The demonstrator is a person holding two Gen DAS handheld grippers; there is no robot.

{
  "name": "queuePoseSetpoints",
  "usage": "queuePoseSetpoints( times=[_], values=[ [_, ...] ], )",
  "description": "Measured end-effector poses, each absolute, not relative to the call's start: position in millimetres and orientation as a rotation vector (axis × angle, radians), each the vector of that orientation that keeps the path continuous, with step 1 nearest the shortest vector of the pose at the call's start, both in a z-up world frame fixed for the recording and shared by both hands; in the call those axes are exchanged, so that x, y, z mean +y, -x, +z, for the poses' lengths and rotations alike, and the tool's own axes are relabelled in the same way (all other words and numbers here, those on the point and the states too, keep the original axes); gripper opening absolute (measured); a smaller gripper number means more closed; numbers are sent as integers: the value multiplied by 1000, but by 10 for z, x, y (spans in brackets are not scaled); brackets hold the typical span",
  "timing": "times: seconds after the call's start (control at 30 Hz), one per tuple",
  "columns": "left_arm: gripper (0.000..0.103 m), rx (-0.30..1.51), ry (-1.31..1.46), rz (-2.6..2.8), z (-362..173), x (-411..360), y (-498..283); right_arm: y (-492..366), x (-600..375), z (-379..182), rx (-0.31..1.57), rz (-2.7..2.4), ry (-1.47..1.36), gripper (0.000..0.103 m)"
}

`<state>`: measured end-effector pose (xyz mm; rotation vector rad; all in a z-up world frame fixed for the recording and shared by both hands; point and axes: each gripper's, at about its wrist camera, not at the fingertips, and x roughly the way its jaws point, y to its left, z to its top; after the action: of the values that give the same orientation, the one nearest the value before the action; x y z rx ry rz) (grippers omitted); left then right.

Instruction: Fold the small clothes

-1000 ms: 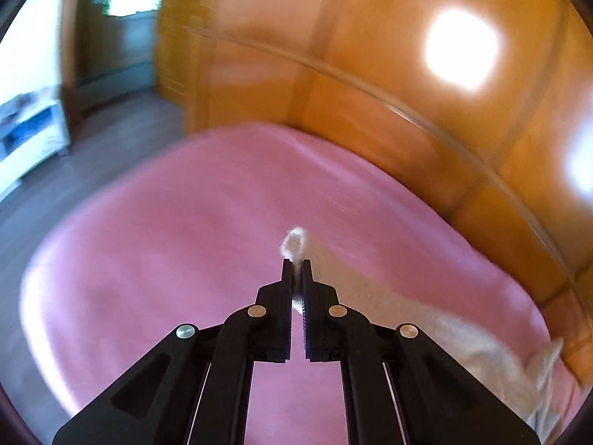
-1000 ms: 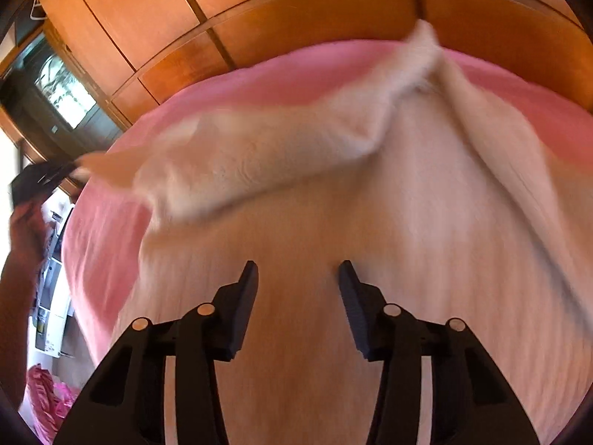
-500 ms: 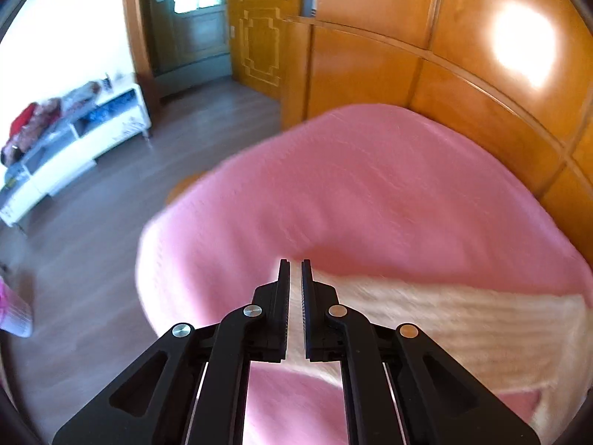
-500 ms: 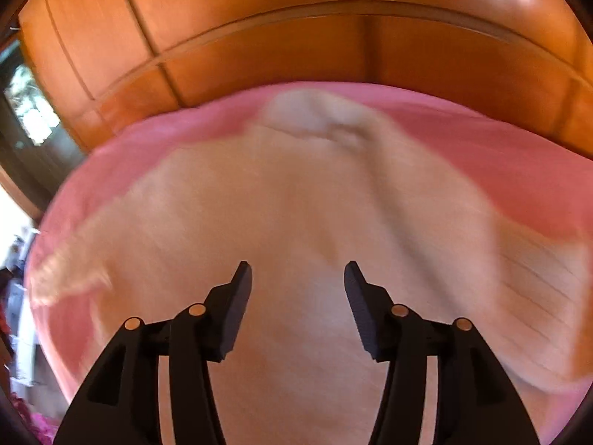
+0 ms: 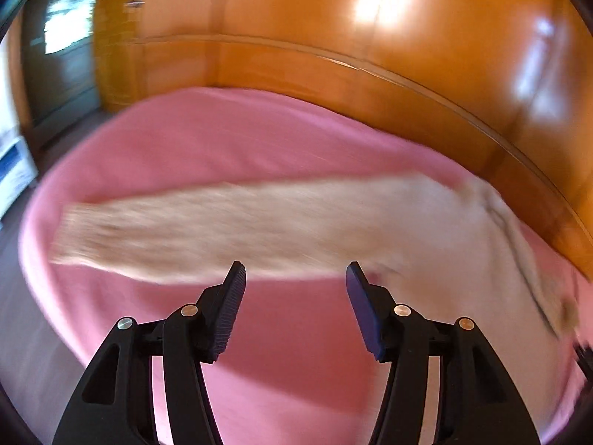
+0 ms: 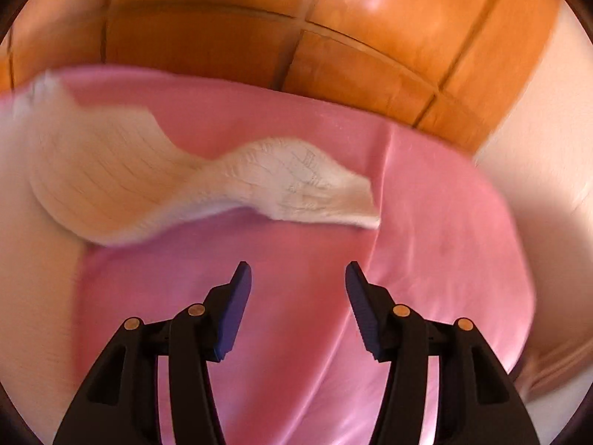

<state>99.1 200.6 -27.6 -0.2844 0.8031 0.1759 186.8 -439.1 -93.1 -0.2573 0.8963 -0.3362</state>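
Observation:
A cream knit garment (image 5: 259,226) lies on a pink bed cover (image 5: 222,141). In the left wrist view one long sleeve stretches flat to the left. My left gripper (image 5: 295,278) is open and empty just in front of that sleeve's near edge. In the right wrist view the garment's other sleeve (image 6: 296,185) lies spread on the pink cover (image 6: 426,222), its cuff at the right. My right gripper (image 6: 298,278) is open and empty, a little short of that sleeve. Both views are motion-blurred.
A glossy wooden headboard (image 5: 370,55) runs along the far side of the bed and also shows in the right wrist view (image 6: 296,37). A dark doorway (image 5: 59,48) and floor lie to the left. The cover has a ridge fold (image 6: 381,185) at the right.
My left gripper, shut on the sleeve's end before, has opened and let it go; the sleeve now lies flat. My right gripper has swung right, from over the body to the other sleeve.

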Motion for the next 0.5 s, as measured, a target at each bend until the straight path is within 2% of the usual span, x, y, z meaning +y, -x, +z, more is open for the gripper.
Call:
queuePoseSetpoints(
  times=[0.13,0.37,0.4,0.43,0.47,0.5],
  values=[
    [56,868,223,42,-420,1273,-1056,-2167,-4442,-1181,882,-330,391,54],
    [56,968,134,-131,-649,346,-1205,-2634,-4765,-1412,879,-382,312,53],
    [56,978,130,-155,-676,207,-1242,-2694,-4800,-1423,881,-375,302,48],
    [56,983,124,-172,-698,136,-1279,-2740,-4822,-1426,893,-368,297,25],
    [56,987,114,-193,-714,38,-1316,-2763,-4834,-1420,904,-373,305,8],
    [56,989,103,-213,-722,-76,-1342,-2751,-4834,-1399,904,-375,315,7]
  ],
)
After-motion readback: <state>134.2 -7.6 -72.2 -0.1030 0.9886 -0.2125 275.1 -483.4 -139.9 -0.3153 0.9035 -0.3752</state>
